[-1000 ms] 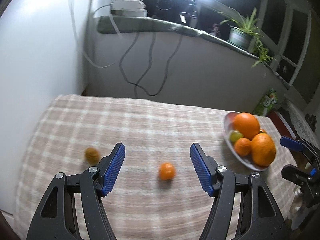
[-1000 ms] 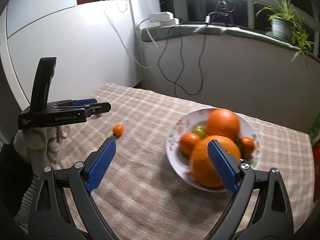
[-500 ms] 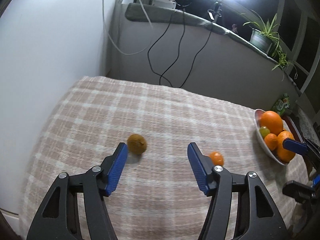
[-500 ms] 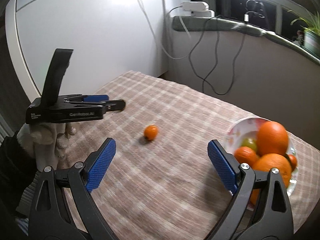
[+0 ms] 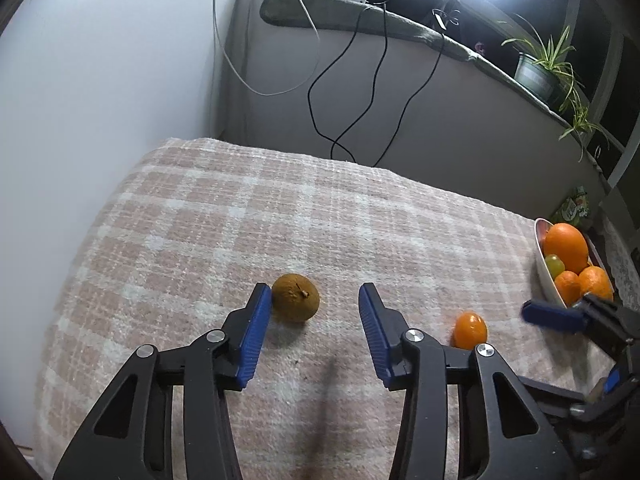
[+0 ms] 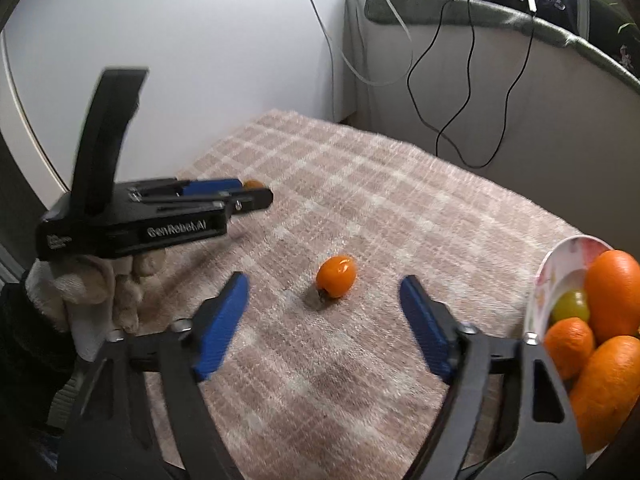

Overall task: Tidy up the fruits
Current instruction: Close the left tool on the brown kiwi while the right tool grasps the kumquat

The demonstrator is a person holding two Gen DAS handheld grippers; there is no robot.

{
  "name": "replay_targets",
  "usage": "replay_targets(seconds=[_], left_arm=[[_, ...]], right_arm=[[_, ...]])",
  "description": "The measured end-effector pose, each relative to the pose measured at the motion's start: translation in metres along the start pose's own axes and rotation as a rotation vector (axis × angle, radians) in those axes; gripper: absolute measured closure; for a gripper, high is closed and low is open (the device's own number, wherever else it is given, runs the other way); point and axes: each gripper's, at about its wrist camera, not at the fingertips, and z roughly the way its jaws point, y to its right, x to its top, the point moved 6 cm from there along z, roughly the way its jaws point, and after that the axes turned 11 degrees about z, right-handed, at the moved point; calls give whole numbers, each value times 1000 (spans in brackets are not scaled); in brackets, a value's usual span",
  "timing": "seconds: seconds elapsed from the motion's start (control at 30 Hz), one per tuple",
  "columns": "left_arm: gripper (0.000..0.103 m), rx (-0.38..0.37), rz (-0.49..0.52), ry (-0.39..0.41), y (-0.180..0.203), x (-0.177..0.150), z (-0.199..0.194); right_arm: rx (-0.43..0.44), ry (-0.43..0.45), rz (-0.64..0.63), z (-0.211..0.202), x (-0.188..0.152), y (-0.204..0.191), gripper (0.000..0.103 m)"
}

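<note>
Seen from the left wrist, the left gripper (image 5: 310, 328), jaws just narrowing yet unclamped, angles down at a brown fruit (image 5: 296, 298) on the checked tablecloth (image 5: 280, 216), while from the right wrist the right gripper (image 6: 324, 320), also closing but empty, frames a small orange fruit (image 6: 336, 276) beside the fruit bowl (image 6: 560, 264) below a cabled windowsill (image 6: 500, 16).

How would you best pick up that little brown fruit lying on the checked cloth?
Grip the brown fruit across its round middle, coming down from above and in front with one pad on each side. Its stem nub faces up, so the smooth flanks suit the pads best. The left tongs, jaws just closing, already straddle it.
</note>
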Motion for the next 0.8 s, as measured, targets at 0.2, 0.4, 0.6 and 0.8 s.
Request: replay_targets(seconds=[0.2, 0.4, 0.6, 0.8], left_arm=[[62, 9, -4, -10, -3, 0, 6], [72, 5, -6, -22, -4, -3, 9], [78, 8, -7, -22, -5, -3, 9], [78, 6, -10, -17, -6, -3, 8]], right_arm=[[-12, -36, 30, 20, -1, 6, 45], [-13, -54, 47, 29, 1, 10, 55], [-18, -64, 38, 35, 1, 9, 63], [-26, -64, 30, 38, 3, 8, 76]])
